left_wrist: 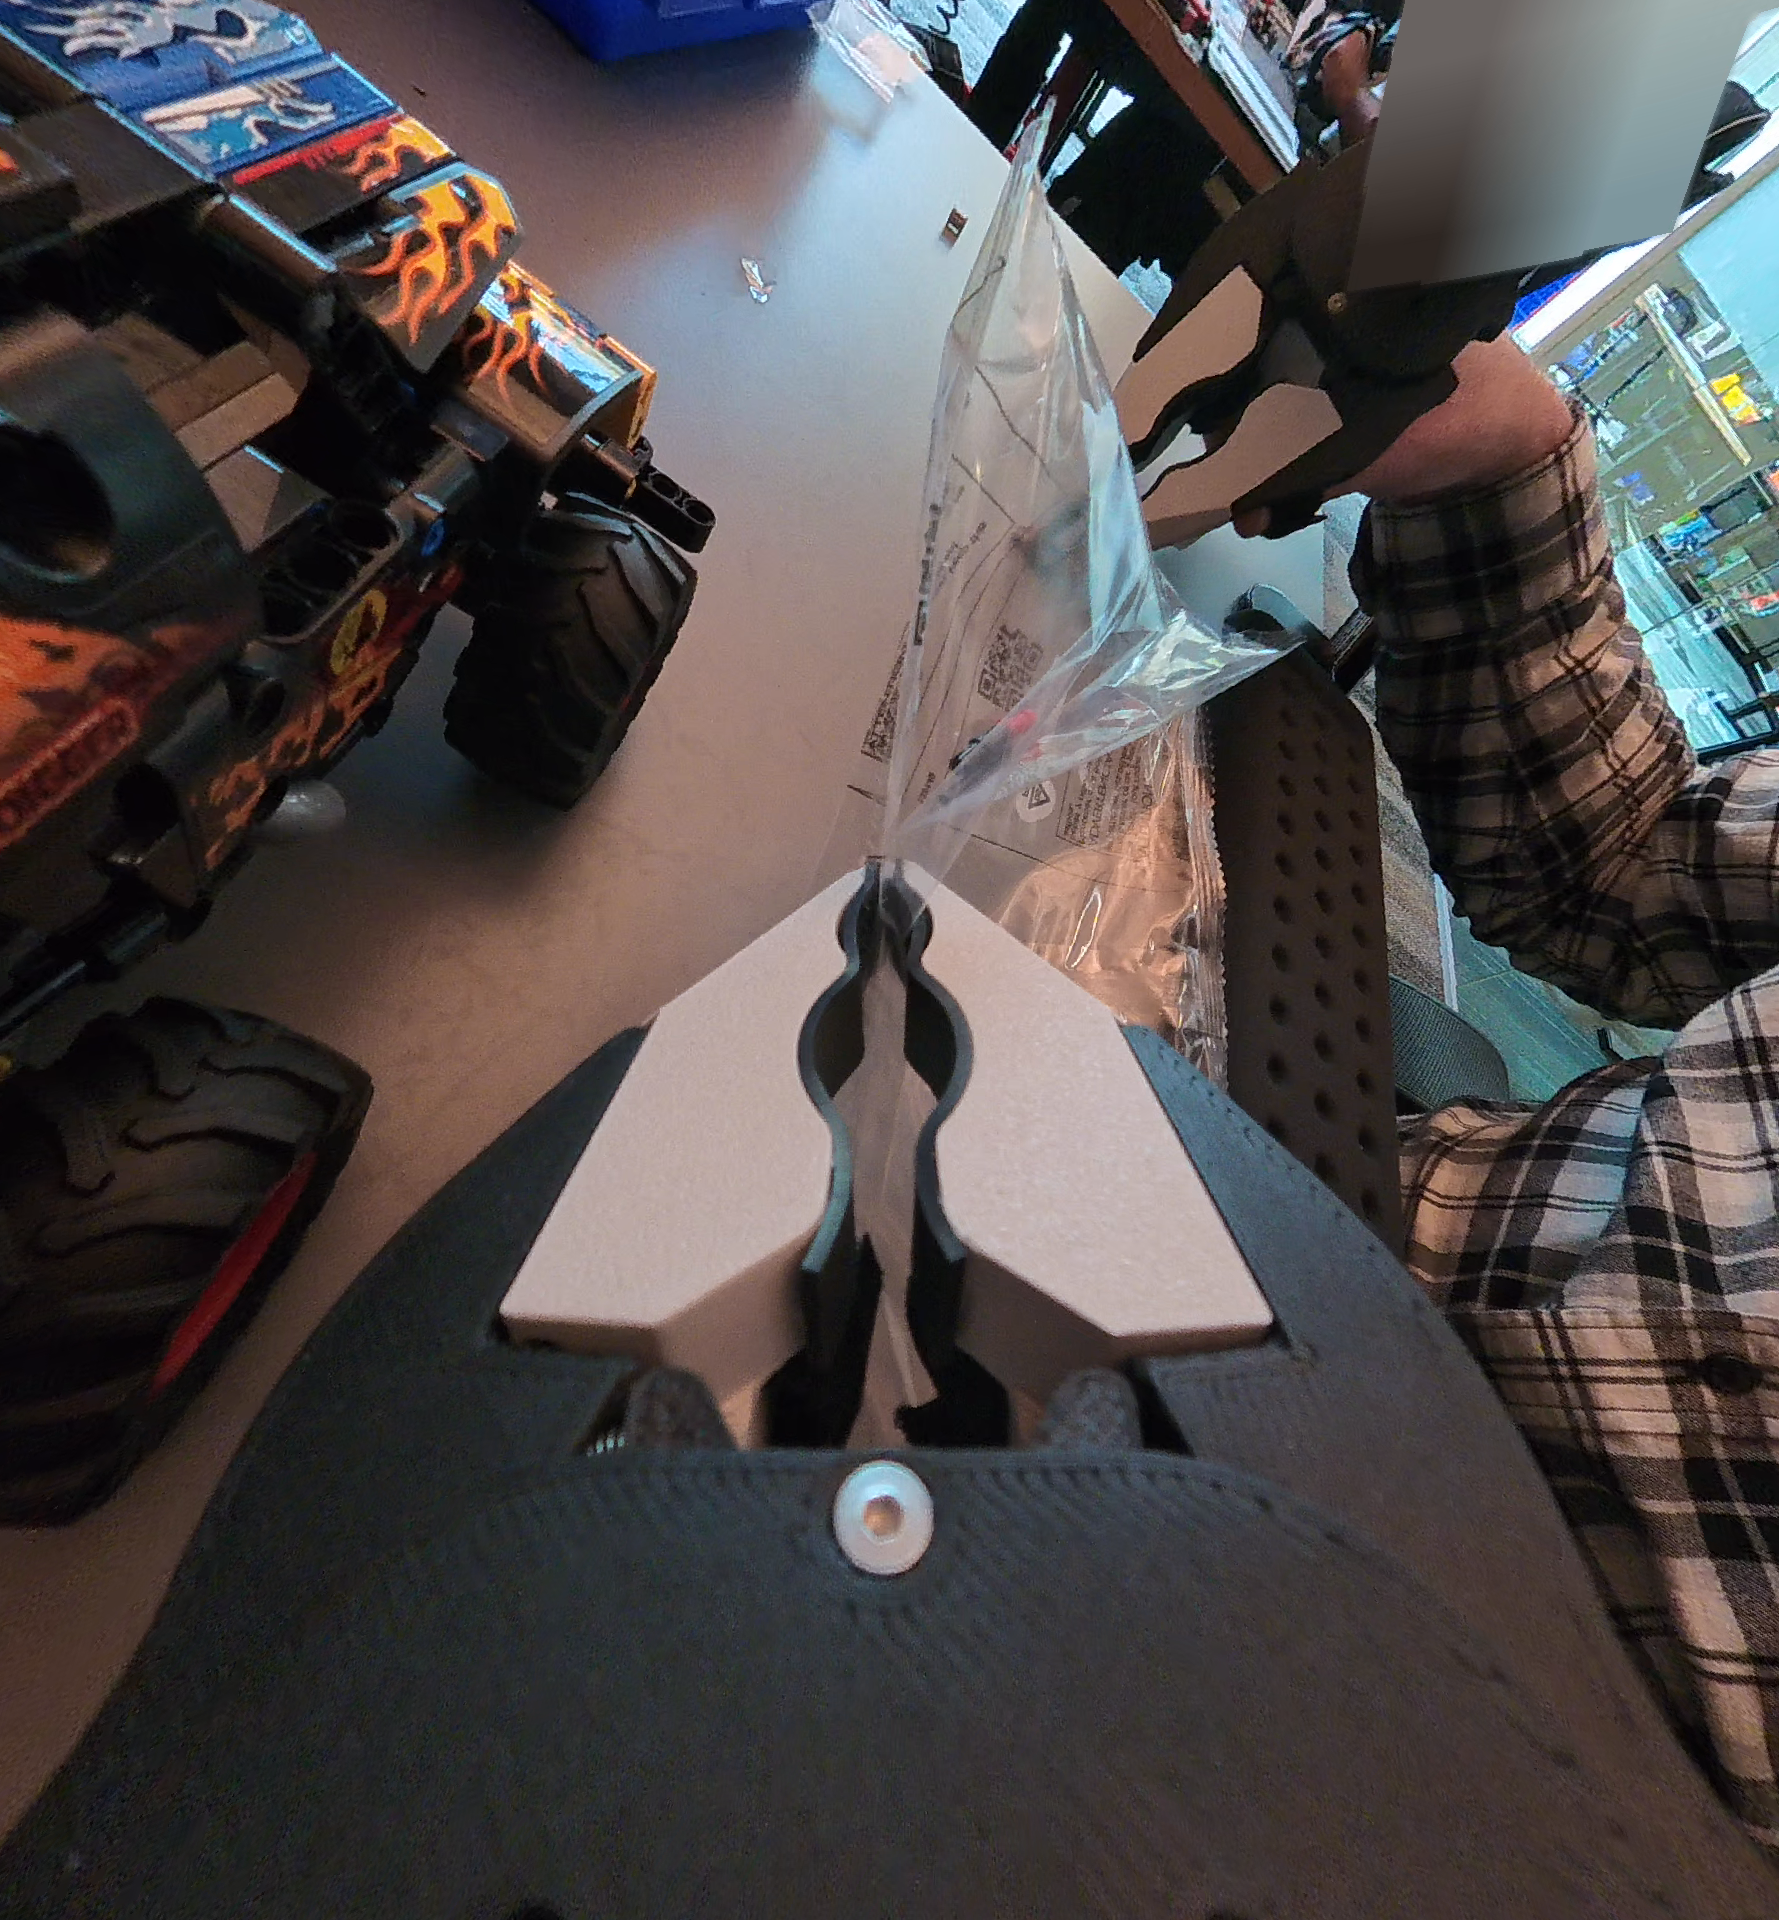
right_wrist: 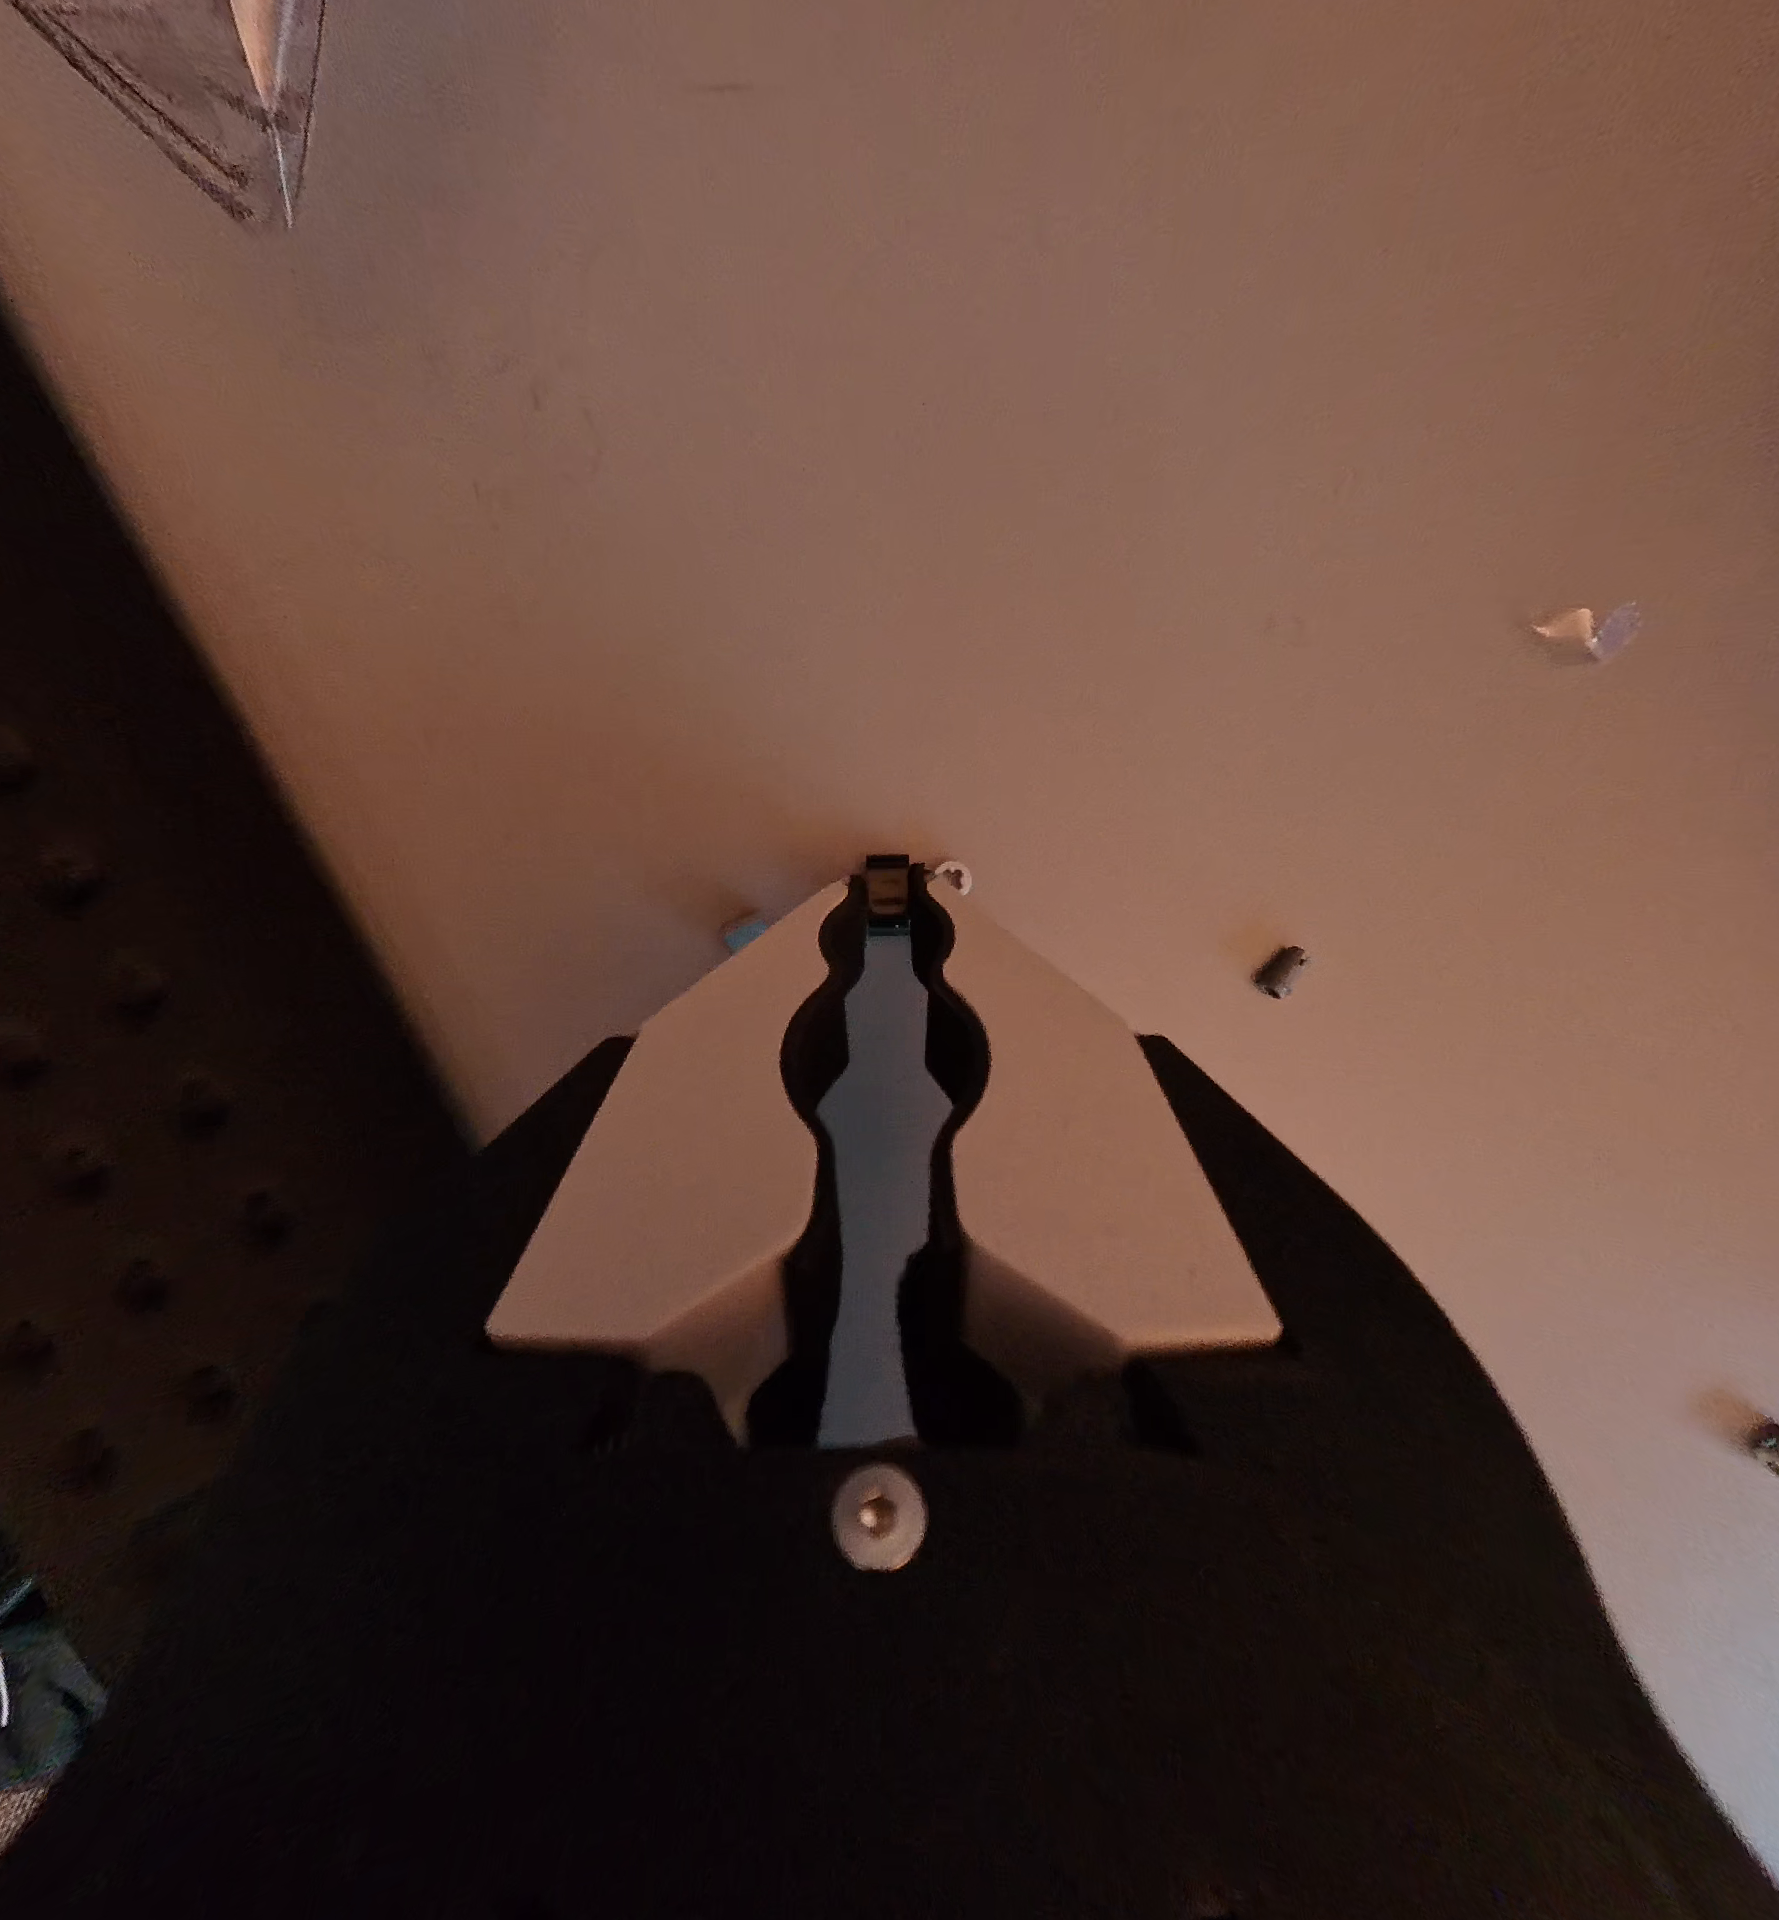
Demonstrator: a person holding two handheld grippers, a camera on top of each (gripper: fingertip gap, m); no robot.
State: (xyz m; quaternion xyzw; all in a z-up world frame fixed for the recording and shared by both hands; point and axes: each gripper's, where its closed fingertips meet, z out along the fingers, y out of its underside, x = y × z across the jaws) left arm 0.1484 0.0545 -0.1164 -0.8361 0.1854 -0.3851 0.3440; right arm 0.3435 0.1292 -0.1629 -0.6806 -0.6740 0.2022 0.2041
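My left tool (left_wrist: 880,883) is clamped on a corner of the clear plastic bag (left_wrist: 1020,540), which rises away from me, long axis near to far, above the table (left_wrist: 760,582). My right tool (right_wrist: 887,899) pinches 1 small black piece (right_wrist: 885,883) at its tips, just above the table. A firm hold on both is what matters; the toy truck (left_wrist: 241,468) sits left.

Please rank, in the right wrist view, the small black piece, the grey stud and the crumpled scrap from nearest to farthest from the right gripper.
1. Small black piece: between the right gripper's jaws.
2. Grey stud: on the table, right.
3. Crumpled scrap: farther right, beyond.
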